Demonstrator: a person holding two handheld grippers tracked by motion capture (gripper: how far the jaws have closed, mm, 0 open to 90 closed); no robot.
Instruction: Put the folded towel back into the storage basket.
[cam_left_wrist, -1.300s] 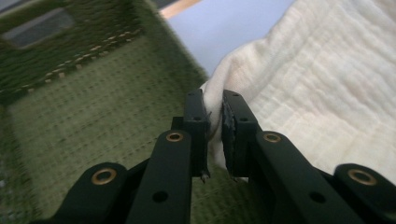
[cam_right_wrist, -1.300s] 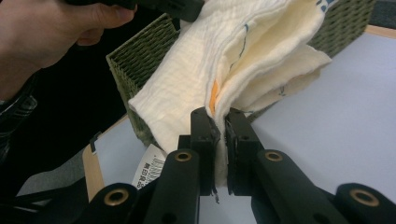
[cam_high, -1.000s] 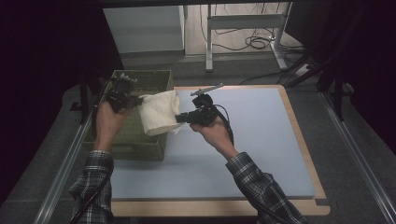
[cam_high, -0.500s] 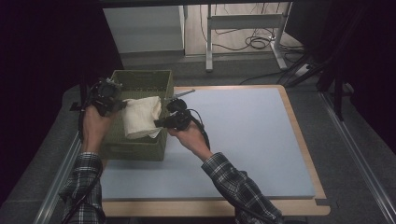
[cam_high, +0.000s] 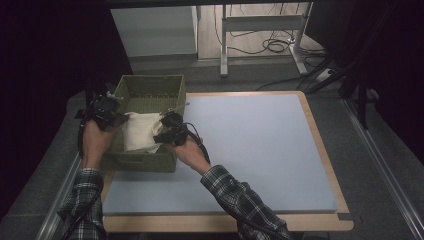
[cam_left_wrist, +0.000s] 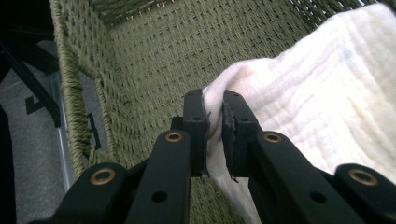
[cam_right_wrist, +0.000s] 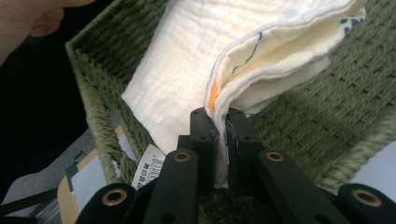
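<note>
The table (cam_high: 260, 150) carried a pale blue mat with a wooden edge. At its left stood a woven green basket (cam_high: 150, 92), its near wall partly hidden by the hands. A folded cream cloth (cam_high: 141, 131), crinkled gauze with a label, hung inside it, lower than a second before. The left gripper (cam_high: 120, 119) and right gripper (cam_high: 161, 134) each pinched a cloth edge tightly.

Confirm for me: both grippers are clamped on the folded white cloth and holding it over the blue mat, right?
Not quite. Both the left gripper and the right gripper are clamped on the folded white cloth, but they hold it over the green woven basket, not the blue mat. The high view shows this.
</note>
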